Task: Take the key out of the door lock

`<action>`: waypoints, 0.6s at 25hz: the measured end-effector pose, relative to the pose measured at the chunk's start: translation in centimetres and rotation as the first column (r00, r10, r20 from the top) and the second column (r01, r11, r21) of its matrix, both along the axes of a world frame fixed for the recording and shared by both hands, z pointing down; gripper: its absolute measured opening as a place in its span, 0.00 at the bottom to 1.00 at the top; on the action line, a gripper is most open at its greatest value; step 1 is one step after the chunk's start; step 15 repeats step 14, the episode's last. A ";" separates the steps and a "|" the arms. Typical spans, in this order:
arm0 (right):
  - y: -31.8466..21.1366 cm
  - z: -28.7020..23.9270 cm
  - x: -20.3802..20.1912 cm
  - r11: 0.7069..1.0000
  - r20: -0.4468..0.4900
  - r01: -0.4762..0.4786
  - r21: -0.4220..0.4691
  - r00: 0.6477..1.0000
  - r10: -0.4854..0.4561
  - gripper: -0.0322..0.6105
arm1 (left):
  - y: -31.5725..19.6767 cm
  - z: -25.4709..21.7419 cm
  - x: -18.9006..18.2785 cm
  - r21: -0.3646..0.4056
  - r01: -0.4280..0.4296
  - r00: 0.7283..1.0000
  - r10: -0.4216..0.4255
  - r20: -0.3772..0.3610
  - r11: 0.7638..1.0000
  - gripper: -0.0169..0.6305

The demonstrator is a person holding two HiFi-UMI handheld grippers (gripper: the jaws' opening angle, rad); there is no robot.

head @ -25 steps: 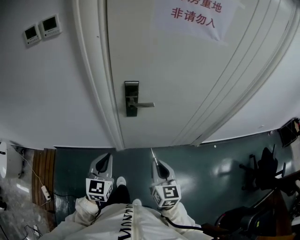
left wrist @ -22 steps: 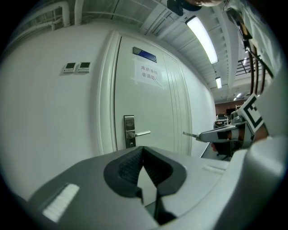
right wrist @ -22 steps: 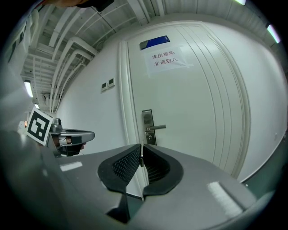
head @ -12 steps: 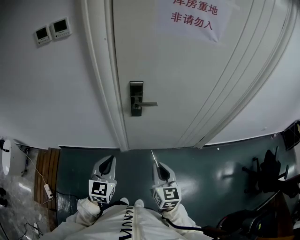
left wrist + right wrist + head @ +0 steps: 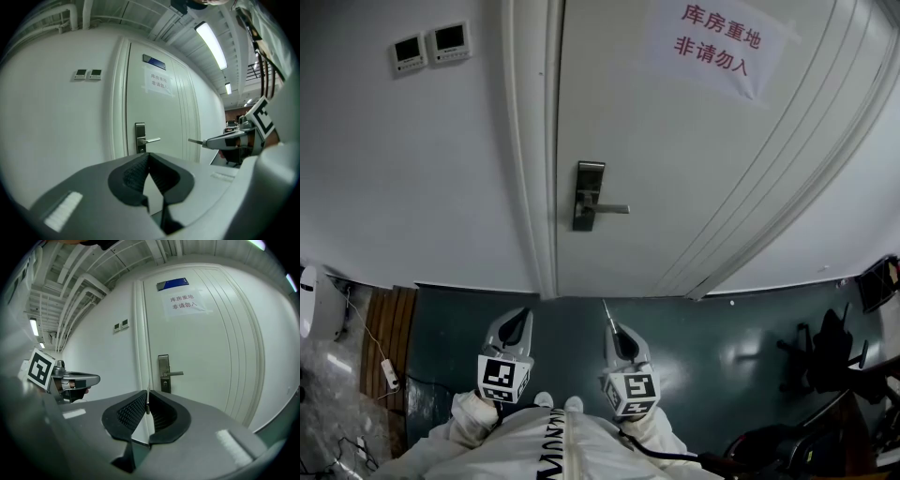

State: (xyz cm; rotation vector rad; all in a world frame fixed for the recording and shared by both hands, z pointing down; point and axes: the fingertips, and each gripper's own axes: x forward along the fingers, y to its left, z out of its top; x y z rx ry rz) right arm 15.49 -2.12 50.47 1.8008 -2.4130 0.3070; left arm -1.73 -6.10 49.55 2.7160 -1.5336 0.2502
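The white door has a steel lock plate (image 5: 589, 195) with a lever handle (image 5: 615, 208); nothing shows sticking out of it. The lock plate is also seen far ahead in the left gripper view (image 5: 140, 137) and the right gripper view (image 5: 163, 366). My right gripper (image 5: 612, 328) is shut on a thin metal key (image 5: 606, 311), whose blade pokes out toward the door. The key (image 5: 148, 403) stands edge-on between the pads. My left gripper (image 5: 521, 317) hangs beside it, shut and empty (image 5: 149, 157). Both grippers are held low, well short of the door.
A paper sign (image 5: 717, 42) with red characters is taped to the door. Two wall control panels (image 5: 431, 45) sit left of the frame. On the dark green floor, a black chair (image 5: 825, 347) stands at the right; wooden boards (image 5: 389, 342) and a cable lie at the left.
In the head view the door and lock plate have slid to the right. The person's feet have drawn back under the body. Both grippers keep their places and grips.
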 end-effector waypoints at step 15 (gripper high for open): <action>-0.5 0.2 0.1 1.000 -0.007 -0.029 -0.005 1.000 0.029 0.09 | -0.7 0.6 -0.8 -0.012 0.002 1.000 -0.002 -0.007 1.000 0.02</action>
